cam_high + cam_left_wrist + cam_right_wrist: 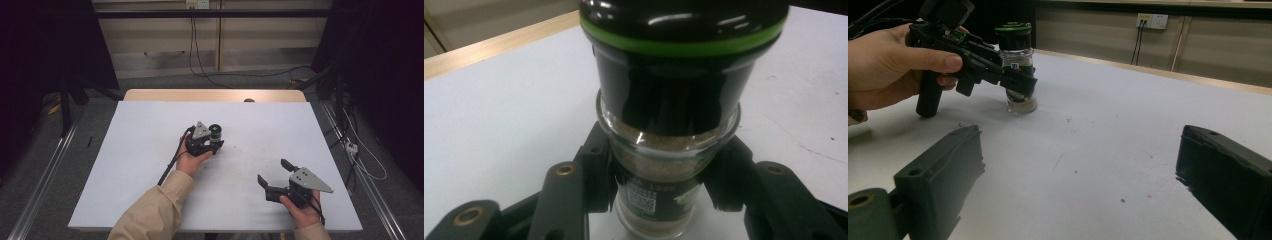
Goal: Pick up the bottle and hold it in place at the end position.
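A spice jar (1017,70) stands upright mid-desk (150,150), the left gripper (664,185) fingers clamped around its glass body — grasp made, jar not yet lifted. The right gripper (272,177) waits nearby, fingers spread, empty.

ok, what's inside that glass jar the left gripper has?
The glass jar holds a fine brown powder, filled nearly to the black cap. The label and the left gripper cover the lower part.

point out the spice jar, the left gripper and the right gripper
spice jar (664,165): left gripper view, on the glass body just under the black cap
left gripper (214,145): high view, between its fingertips at the jar
right gripper (272,171): high view, in the gap between its open fingertips
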A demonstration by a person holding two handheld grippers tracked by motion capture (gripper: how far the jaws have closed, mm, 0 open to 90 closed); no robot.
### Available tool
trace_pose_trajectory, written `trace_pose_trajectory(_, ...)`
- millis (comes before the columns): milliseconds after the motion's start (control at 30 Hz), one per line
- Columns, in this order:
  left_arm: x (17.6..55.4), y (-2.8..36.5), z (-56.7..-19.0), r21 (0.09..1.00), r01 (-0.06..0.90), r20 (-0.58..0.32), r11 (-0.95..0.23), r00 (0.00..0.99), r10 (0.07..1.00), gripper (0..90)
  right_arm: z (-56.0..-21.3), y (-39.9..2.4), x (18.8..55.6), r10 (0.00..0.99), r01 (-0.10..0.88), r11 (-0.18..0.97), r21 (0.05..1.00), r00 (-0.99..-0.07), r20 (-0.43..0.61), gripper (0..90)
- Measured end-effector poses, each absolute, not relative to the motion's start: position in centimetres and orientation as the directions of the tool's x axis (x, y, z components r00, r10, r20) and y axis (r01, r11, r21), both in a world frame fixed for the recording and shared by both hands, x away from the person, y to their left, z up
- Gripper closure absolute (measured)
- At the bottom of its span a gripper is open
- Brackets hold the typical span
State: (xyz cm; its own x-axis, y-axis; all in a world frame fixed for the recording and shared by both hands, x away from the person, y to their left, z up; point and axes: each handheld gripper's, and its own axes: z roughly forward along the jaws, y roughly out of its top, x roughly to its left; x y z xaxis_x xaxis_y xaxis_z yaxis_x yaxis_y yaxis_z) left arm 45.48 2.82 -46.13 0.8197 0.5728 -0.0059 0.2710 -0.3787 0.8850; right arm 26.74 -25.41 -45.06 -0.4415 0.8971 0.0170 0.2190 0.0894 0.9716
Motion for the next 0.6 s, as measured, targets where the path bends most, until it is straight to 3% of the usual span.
trace_pose_trajectory(600,45.6,2.9,-46.2,0.885,0.281,-0.02,-0.371,0.82,0.572,53.2,-44.3,-22.5,29.9,0.869,0.267,0.096,0.959,-0.492,0.049,5.6)
